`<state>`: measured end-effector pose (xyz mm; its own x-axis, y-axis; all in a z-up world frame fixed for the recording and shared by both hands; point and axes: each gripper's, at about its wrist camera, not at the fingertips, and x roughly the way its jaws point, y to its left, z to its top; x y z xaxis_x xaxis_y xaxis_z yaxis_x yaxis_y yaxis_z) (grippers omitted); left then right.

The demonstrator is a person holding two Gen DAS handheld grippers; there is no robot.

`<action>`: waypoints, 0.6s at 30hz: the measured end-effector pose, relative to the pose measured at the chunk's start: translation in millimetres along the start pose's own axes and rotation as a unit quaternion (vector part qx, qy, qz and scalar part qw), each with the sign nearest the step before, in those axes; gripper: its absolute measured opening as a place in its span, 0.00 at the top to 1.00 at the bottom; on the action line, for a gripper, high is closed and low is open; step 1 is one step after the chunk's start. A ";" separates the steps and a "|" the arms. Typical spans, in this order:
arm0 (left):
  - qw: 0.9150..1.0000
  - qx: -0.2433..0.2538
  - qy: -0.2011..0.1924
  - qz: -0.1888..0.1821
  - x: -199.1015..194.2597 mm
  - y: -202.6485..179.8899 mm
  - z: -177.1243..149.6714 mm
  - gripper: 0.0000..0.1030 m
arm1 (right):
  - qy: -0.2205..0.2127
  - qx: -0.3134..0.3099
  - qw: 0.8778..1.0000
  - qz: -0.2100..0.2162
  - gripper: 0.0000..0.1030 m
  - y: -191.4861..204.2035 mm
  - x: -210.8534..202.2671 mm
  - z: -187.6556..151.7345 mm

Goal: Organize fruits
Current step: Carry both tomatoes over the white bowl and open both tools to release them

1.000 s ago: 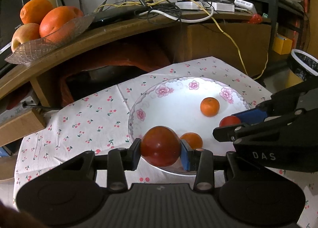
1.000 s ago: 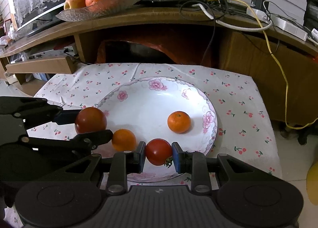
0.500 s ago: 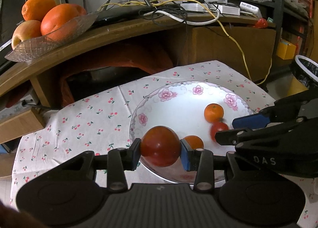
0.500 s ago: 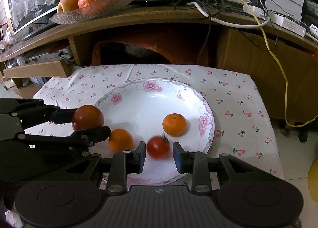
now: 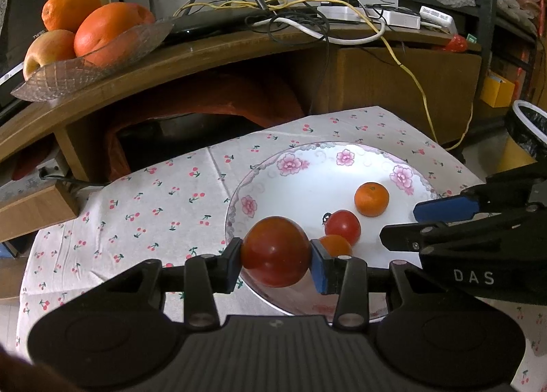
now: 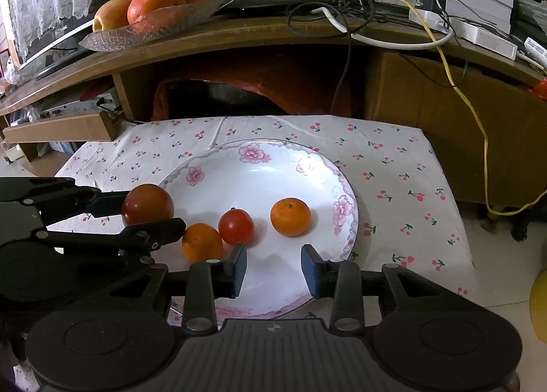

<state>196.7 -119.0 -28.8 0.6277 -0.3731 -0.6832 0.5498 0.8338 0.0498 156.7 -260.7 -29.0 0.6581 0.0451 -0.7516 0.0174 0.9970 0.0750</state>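
The left hand-held gripper [image 5: 276,252] is clamped on a big tomato [image 5: 275,251], held over the near rim of the plate [image 6: 212,159]. The right hand-held gripper [image 6: 273,269] has just been opening; its jaws stand apart with nothing between them. On the plate lie a small tomato [image 6: 236,226] and two oranges [image 6: 290,216].

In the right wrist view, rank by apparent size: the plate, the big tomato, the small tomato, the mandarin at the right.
1. Plate
2. Big tomato and mandarin: they look alike, so unranked
3. Small tomato
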 end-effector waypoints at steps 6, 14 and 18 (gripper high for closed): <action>1.000 -0.004 -0.019 -0.003 -6.6 -0.3 4.6 0.48 | -0.002 0.003 1.000 0.000 0.65 -1.7 -2.1 0.5; 0.999 -0.022 -0.031 0.013 -17.8 13.1 8.4 0.48 | -0.010 0.008 1.000 0.009 0.64 -1.8 -12.7 -0.5; 0.999 -0.029 -0.038 0.019 -31.7 22.6 6.9 0.48 | -0.014 0.005 1.000 0.024 0.62 4.0 -23.6 -3.6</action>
<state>193.0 -91.2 -1.0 0.6885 -0.3690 -0.6244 0.4932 0.8694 0.0300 138.6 -257.5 -13.4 0.6793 0.0909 -0.7282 -0.0071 0.9931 0.1174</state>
